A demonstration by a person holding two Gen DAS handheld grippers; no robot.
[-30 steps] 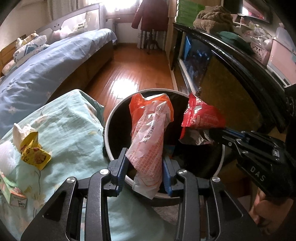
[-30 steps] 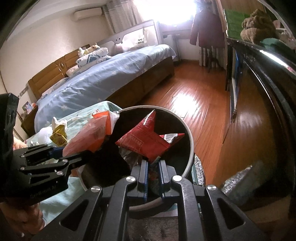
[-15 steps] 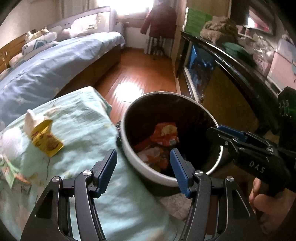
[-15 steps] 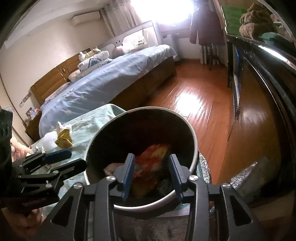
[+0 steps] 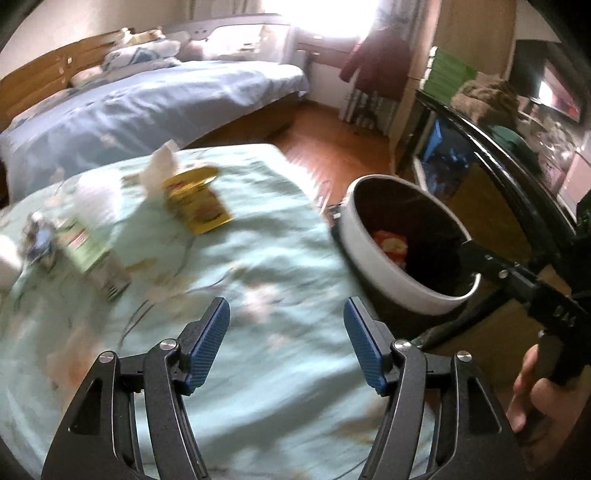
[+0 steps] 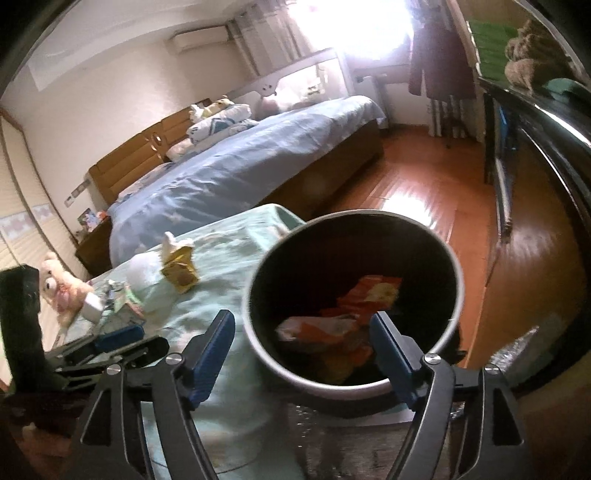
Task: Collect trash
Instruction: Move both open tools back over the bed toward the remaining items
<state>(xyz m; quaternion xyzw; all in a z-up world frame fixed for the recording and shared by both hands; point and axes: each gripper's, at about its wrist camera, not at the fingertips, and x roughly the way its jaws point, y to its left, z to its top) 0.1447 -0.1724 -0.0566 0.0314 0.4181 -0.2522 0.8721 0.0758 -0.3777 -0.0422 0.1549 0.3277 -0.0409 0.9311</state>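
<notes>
Both your grippers empty — more trash waiting.
Left gripper (image 5: 286, 341) fingers, just spreading, hover apart over the yellow wrapper's (image 5: 199, 208) counter; right gripper (image 6: 303, 360), likewise widening, clears the bin (image 6: 258, 339) — blurred swinging risks a mis-grab.

We see daylight flooding from a blown-out window (image 6: 369, 29) at the far end, leaving white glare on the wooden floor (image 6: 417, 206). The left wrist view is smeared by motion blur across the bedspread (image 5: 258, 277). Both fisheye views bend straight lines and darken to black at the corners.
</notes>
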